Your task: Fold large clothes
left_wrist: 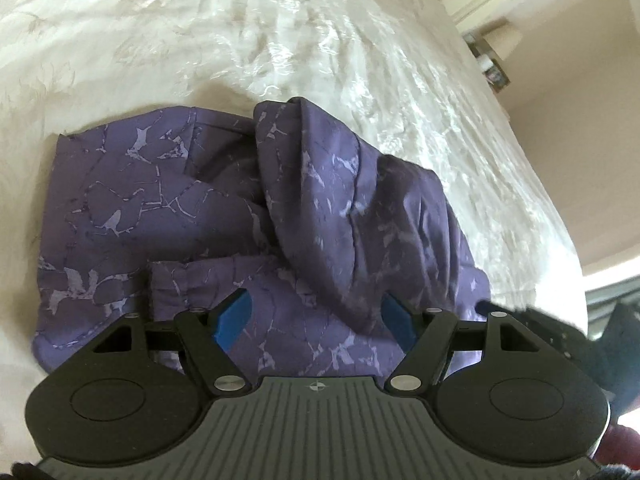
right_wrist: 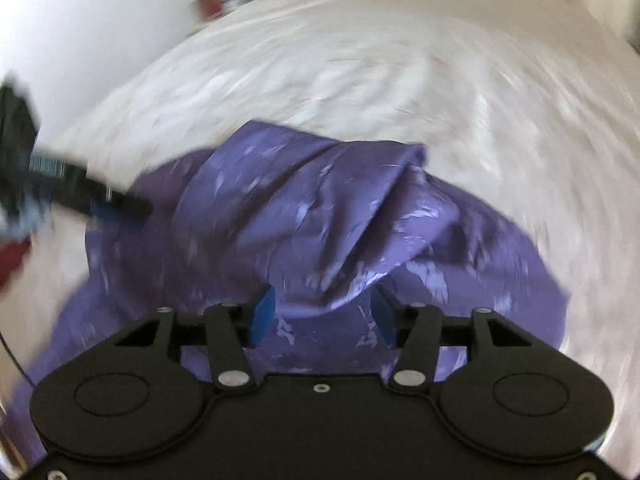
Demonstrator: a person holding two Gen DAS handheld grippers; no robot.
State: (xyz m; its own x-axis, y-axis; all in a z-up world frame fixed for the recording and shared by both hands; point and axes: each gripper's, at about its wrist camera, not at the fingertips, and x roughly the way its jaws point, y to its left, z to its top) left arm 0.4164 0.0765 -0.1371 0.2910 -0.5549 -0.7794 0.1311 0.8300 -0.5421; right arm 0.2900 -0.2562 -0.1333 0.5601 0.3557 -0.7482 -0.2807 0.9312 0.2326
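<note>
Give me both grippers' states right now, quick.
Left gripper: open, holding nothing, above the purple garment.
Right gripper: open, nothing gripped, purple garment bunched just ahead of it.

Both grippers (left_wrist: 316, 316) (right_wrist: 323, 314) are black with 2 blue finger pads (left_wrist: 235, 314) and silver screws.

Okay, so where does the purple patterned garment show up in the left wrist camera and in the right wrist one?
Left wrist view: the purple garment fills the lower middle, a bunched ridge running up right of centre, the open left gripper just above it.
Right wrist view: it sits centre to lower, blurred, its humped fold just beyond the open right gripper.
Shared landmark: the white bedspread under and beyond it.
</note>
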